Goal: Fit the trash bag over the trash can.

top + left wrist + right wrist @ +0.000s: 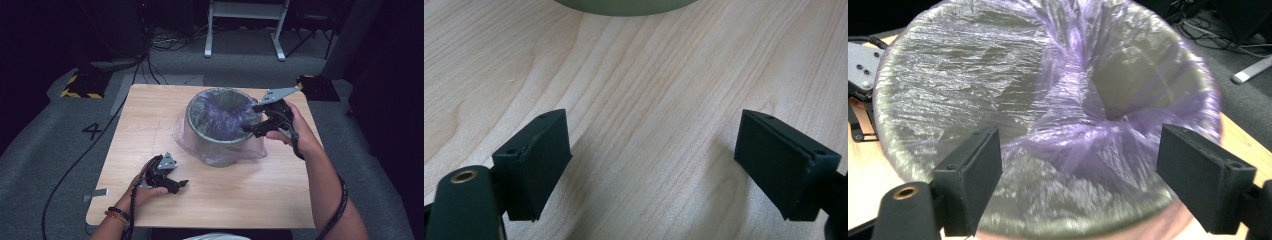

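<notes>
A round grey-green bin (220,131) stands on the far middle of the pale wooden tabletop (150,125), lined with a thin purple bag (225,112) whose loose edge hangs over the rim and down the outside, pooling on the wood at the left and right of the base. In the high view the right gripper (249,126) sits at the bin's right rim with its tips pointing in over the liner, while the left gripper (182,185) rests low on the near left of the tabletop, well apart from the bin. The right gripper view looks straight into the bin's mouth: the bag (1063,110) is crinkled and glossy against the inner wall and gathers into a dark fold toward the centre, a detail that the high view leaves vague; its jaws stand wide apart with only the liner between them, gripping nothing, and whether they touch the plastic cannot be told. The left gripper view shows bare wood grain (649,100) between jaws that are likewise spread and empty, with the curved base of the bin (624,6) at the top edge. On the grey floor left of the tabletop, the high view shows a black figure "4" (92,131).
</notes>
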The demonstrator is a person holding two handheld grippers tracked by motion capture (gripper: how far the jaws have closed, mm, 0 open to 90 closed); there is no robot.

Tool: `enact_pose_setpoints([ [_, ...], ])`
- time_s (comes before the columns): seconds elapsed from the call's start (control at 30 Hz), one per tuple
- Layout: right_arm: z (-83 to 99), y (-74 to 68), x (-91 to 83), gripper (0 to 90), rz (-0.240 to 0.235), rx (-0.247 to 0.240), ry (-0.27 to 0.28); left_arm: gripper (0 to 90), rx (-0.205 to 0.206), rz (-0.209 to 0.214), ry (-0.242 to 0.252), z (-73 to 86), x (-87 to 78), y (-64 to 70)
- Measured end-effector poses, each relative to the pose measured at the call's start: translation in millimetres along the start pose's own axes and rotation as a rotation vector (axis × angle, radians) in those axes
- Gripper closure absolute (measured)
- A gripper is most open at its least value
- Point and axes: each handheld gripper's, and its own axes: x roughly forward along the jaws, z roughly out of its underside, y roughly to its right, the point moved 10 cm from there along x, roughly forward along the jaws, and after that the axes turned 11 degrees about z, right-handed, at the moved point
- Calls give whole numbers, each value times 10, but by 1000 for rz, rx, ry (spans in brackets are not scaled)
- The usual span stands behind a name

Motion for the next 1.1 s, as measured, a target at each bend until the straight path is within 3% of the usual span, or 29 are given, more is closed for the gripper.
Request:
enact_pose_setpoints([
  [0.4,227,54,-219,179,10,5,40,145,1,0,1,-1,1,0],
  [0.63,385,7,-277,176,2,-9,44,145,1,1,1,-1,1,0],
  [1.1,953,-44,-157,175,25,-28,-59,145,0,0,1,-1,1,0],
])
